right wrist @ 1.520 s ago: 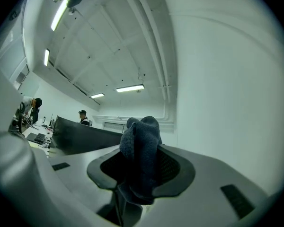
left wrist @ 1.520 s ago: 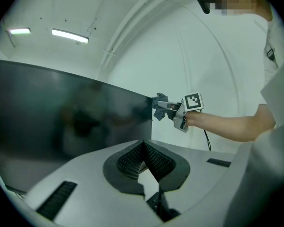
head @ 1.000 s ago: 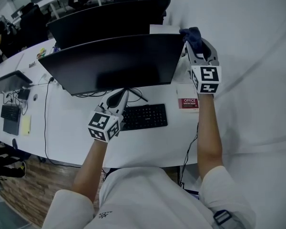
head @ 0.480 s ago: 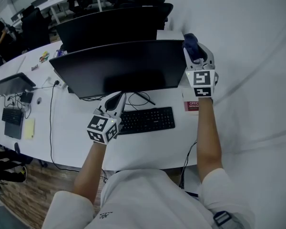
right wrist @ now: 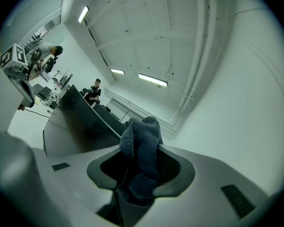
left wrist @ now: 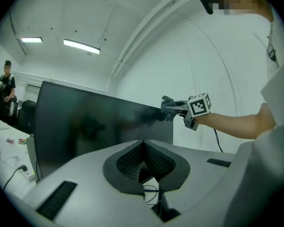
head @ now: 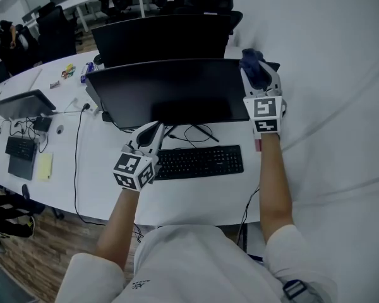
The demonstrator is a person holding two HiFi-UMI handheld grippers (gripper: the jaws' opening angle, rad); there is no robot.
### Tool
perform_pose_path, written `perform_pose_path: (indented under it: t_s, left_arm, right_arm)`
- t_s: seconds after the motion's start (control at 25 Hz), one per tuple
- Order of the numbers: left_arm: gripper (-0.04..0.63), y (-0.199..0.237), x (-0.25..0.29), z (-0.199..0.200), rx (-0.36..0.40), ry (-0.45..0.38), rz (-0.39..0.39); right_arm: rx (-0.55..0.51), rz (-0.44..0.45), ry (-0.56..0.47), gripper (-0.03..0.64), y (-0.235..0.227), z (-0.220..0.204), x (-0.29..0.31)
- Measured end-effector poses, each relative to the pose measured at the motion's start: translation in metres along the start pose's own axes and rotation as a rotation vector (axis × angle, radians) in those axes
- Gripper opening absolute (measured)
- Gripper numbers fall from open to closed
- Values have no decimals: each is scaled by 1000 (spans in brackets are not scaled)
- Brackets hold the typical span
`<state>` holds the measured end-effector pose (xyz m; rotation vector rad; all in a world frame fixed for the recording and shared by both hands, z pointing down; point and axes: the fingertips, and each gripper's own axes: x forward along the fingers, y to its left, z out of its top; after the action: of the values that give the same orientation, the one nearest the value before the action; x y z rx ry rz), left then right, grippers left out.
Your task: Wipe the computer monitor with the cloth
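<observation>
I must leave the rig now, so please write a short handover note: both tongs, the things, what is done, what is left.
Right tongs: shut on the dark cloth, held at the monitor's upper right corner.
Left tongs: shut, empty, low before the screen, above the keyboard.
Done: cloth is gripped and at the monitor.
Left: wipe the screen; how much is already wiped cannot be told.
</observation>
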<state>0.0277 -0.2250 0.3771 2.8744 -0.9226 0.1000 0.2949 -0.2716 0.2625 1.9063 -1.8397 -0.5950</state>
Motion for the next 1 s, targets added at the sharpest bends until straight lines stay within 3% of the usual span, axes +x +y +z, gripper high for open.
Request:
perform_pose_path:
  t_s: [1.0]
  left_arm:
    - [6,114,-113,7,-5,-34,115]
  right_arm:
    - [27,164,-114,155,166,116,48]
